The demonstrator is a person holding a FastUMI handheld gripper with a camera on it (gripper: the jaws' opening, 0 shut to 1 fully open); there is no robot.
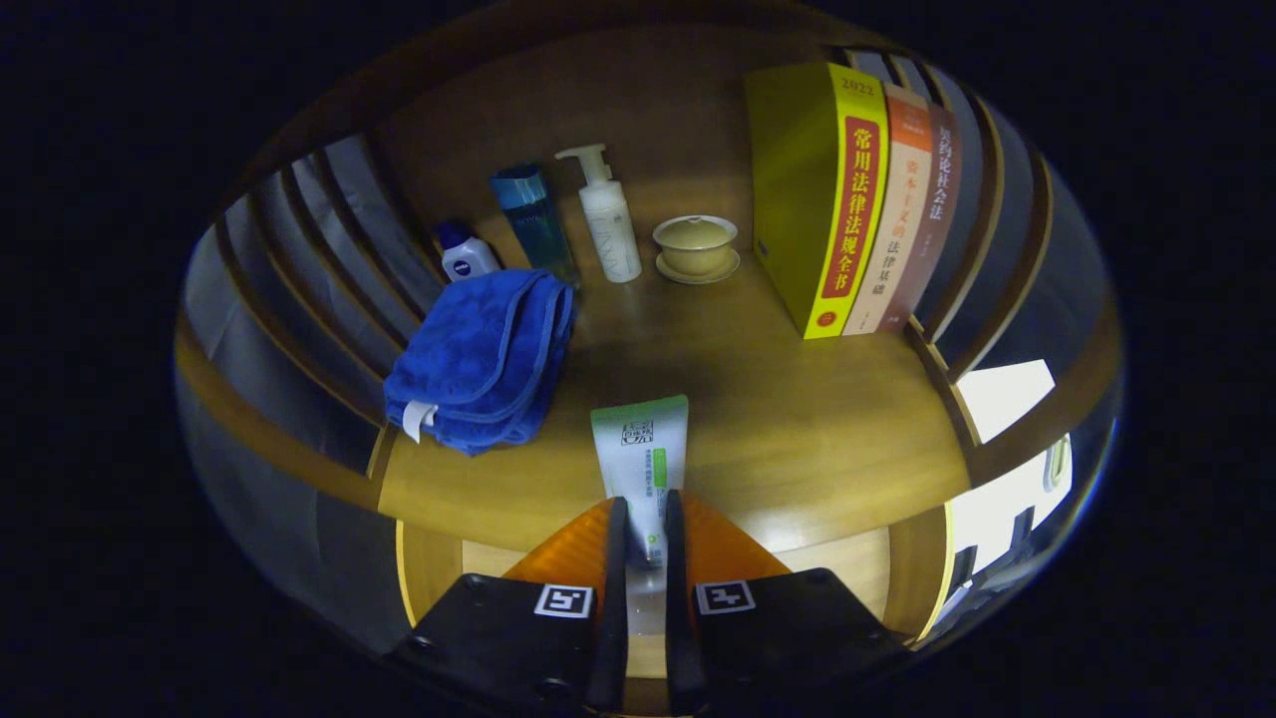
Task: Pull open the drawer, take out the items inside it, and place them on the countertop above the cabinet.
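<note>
Worktop [797, 419] already carries books [847, 199], a towel [483, 359], bottles [608, 214] and a lidded cup [695, 247]. Tongs [646, 538] are clamped on the tube [643, 449], held out over the front edge. Let go too early and I reckon it tips back into the drawer [847, 568], since most of it overhangs.

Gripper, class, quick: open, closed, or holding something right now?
Gripper: closed, both fingers pressing on the tube, held over the countertop.
</note>
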